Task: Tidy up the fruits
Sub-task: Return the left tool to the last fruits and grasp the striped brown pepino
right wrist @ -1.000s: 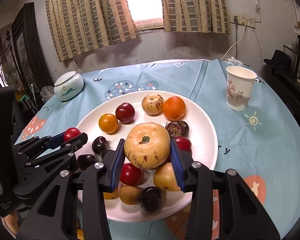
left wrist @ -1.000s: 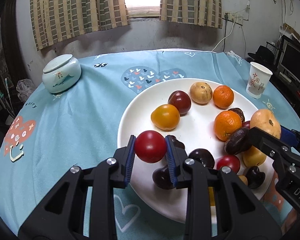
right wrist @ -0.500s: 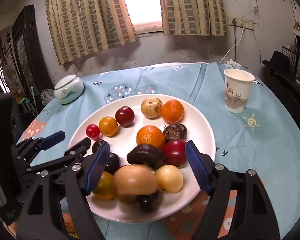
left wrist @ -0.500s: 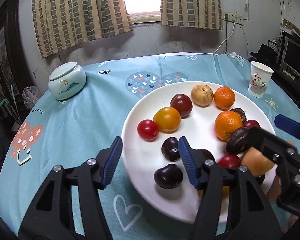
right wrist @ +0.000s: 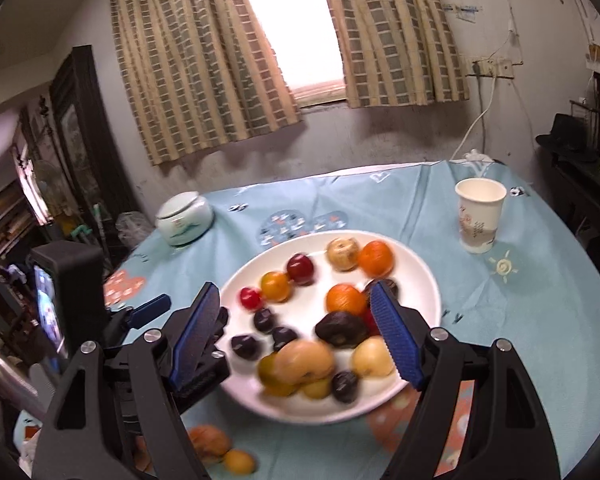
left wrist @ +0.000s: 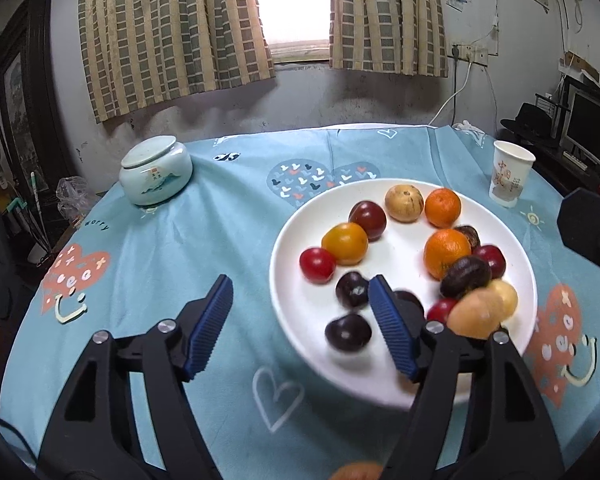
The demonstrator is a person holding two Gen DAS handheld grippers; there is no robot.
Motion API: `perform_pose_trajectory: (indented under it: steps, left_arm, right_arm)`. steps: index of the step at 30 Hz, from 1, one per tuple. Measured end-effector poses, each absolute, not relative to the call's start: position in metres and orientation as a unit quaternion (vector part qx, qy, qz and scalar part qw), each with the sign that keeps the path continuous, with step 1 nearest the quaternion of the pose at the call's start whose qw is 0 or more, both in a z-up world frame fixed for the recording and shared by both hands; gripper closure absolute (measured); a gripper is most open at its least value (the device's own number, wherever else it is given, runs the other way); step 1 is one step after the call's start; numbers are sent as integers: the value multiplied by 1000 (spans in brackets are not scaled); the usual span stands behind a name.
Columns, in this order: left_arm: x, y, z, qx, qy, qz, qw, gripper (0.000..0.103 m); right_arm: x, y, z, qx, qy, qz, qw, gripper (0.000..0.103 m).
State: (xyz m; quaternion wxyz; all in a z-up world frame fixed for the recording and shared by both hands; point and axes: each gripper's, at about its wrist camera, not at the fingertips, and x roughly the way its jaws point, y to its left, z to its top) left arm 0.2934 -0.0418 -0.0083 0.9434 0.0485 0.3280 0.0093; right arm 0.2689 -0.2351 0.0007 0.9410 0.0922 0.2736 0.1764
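Observation:
A white plate (left wrist: 403,240) (right wrist: 415,268) on the blue cloth holds several fruits. A small red fruit (left wrist: 317,265) (right wrist: 250,297) lies at its left next to a yellow-orange one (left wrist: 344,242). A large tan fruit (left wrist: 475,314) (right wrist: 304,361) rests on the pile at the plate's near side. My left gripper (left wrist: 300,328) is open and empty above the plate's left rim. My right gripper (right wrist: 296,336) is open and empty above the plate's near side.
A pale lidded jar (left wrist: 155,170) (right wrist: 184,218) stands at the back left. A paper cup (left wrist: 511,178) (right wrist: 479,214) stands at the right. Two loose fruits (right wrist: 220,450) lie on the cloth near the front edge. Curtains and a wall are behind the table.
Both grippers opened and drew back upward. The left one let go of the small red fruit on the plate; the right one let go of the large tan fruit on the pile.

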Motion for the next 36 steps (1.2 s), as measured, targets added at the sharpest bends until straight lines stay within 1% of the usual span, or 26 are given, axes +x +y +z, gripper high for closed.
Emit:
perform_pose_trajectory:
  steps: [5, 7, 13, 15, 16, 17, 20, 27, 29, 30, 31, 32, 33, 34, 36]
  left_arm:
    - [260, -19, -15, 45, 347, 6, 937, 29]
    - [248, -9, -18, 35, 355, 0, 934, 29]
    - [208, -1, -31, 40, 370, -26, 928, 28]
    - [198, -5, -32, 39, 366, -46, 929, 25]
    - [195, -9, -33, 43, 363, -54, 929, 21]
    - [192, -16, -34, 56, 359, -60, 930, 18]
    - [192, -32, -43, 91, 362, -63, 926, 18]
    - [202, -38, -57, 91, 384, -90, 914, 19]
    - [203, -40, -62, 94, 390, -96, 911, 28]
    - [203, -40, -62, 91, 388, -102, 911, 30]
    - [203, -39, -62, 87, 389, -108, 911, 36]
    - [204, -38, -63, 77, 392, -118, 909, 46]
    - [205, -36, -63, 63, 396, -135, 906, 53]
    - [206, -35, -63, 51, 400, -149, 903, 63]
    - [205, -36, -64, 52, 400, -149, 903, 63]
  right_arm:
    - [231, -228, -16, 61, 279, 183, 941, 25]
    - [220, -229, -30, 60, 297, 184, 935, 25]
    - [205, -248, -52, 108, 329, 185, 920, 24]
    - [203, -254, -52, 125, 328, 182, 918, 20]
    - [201, -255, -52, 128, 326, 180, 919, 15]
    - [201, -256, -50, 129, 322, 178, 921, 14]
    - [202, -256, -50, 129, 324, 179, 920, 14]
    - [200, -262, -46, 136, 316, 177, 922, 14]
    - [200, -262, -46, 136, 318, 177, 922, 14]
    - [200, -262, -46, 137, 318, 177, 921, 14]
    - [200, -262, -45, 136, 317, 177, 921, 14]
    - [200, -262, -45, 136, 317, 177, 922, 14]
    - [200, -262, -45, 135, 316, 177, 922, 14]
    - [200, -262, -46, 134, 317, 178, 922, 14]
    - [201, -261, -48, 133, 321, 179, 921, 14]
